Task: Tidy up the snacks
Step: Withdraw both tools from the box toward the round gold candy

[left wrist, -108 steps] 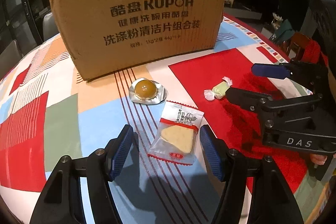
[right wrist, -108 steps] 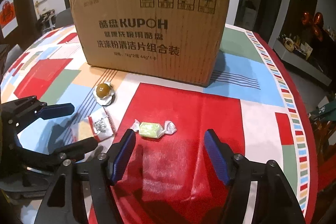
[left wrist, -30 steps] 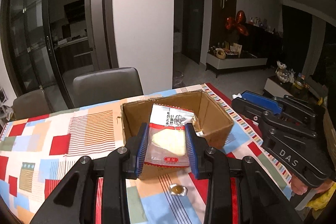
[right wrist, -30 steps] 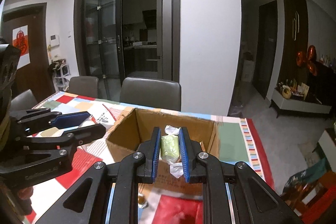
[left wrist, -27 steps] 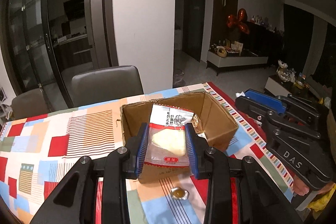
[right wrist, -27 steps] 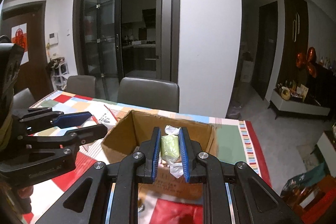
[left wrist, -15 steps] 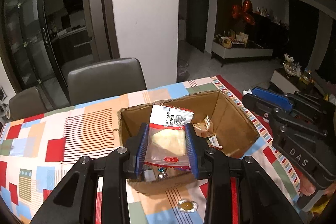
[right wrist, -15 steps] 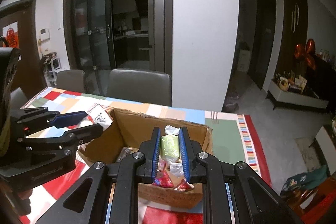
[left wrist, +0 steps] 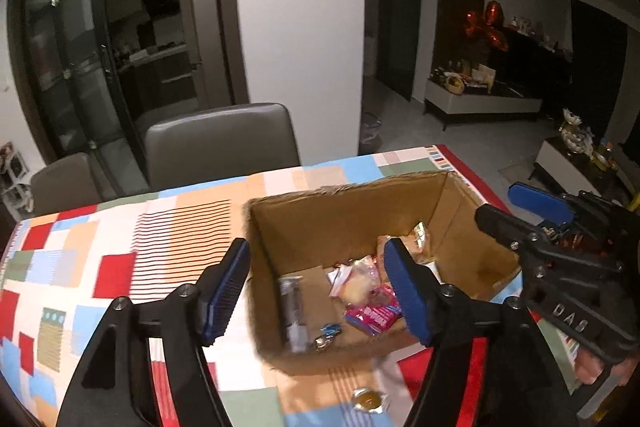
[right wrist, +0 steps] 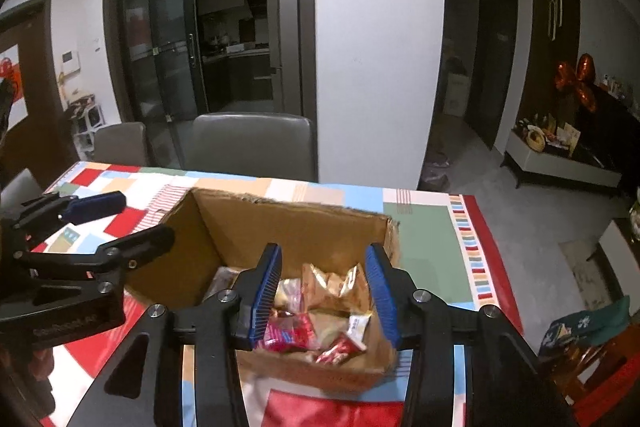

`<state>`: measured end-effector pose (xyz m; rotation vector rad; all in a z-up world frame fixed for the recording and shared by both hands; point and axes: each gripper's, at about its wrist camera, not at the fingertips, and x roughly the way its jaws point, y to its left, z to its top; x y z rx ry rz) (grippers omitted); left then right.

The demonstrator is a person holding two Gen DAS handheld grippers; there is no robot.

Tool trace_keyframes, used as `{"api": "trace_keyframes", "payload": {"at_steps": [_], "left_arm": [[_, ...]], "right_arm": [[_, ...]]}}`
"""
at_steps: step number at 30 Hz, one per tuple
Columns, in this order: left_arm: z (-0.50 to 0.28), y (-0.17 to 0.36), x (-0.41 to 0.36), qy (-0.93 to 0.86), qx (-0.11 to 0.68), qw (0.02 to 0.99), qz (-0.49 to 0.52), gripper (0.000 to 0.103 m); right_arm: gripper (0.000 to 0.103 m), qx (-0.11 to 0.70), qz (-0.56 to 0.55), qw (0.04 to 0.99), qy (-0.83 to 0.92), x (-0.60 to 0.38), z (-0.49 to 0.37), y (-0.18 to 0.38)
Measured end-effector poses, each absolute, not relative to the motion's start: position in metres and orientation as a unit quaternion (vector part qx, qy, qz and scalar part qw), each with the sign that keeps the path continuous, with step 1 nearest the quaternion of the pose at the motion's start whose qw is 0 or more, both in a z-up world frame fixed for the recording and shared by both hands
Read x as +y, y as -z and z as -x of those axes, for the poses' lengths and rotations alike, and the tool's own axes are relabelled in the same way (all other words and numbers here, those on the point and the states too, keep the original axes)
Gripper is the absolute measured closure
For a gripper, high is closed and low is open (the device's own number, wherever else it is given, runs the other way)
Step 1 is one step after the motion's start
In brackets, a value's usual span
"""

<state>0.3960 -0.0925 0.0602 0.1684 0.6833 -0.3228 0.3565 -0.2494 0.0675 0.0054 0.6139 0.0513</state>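
Note:
An open cardboard box stands on the colourful tablecloth and holds several wrapped snacks. My left gripper is open and empty above the box's near left side. My right gripper is open and empty above the snacks in the same box. A round gold-wrapped candy lies on the table in front of the box. The right gripper also shows at the right in the left wrist view, and the left gripper at the left in the right wrist view.
The table has a patchwork cloth of red, blue, green and orange. Grey chairs stand behind its far edge. A white pillar and glass doors lie beyond. The table's right edge drops to the floor.
Both grippers have opened and let go: the white cracker packet and the green candy are no longer between the fingers. Both grippers have moved closer over the box.

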Motion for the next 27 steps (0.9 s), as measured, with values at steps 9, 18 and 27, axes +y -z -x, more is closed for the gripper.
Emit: {"api": "trace_keyframes", "payload": {"at_steps": [9, 18, 27], "left_arm": [[-0.339, -0.067, -0.064, 0.111, 0.283, 0.949, -0.089, 0.020], [-0.300, -0.047, -0.037, 0.073, 0.283, 0.952, -0.091, 0.015], [-0.292, -0.002, -0.017, 0.053, 0.327, 0.940, -0.079, 0.015]], "right_arm": [[0.047, 0.294, 0.010, 0.953, -0.071, -0.227, -0.315, -0.058], [0.047, 0.319, 0.019, 0.941, -0.113, -0.203, -0.289, -0.031], [0.047, 0.363, 0.034, 0.921, -0.136, -0.181, -0.287, 0.010]]}}
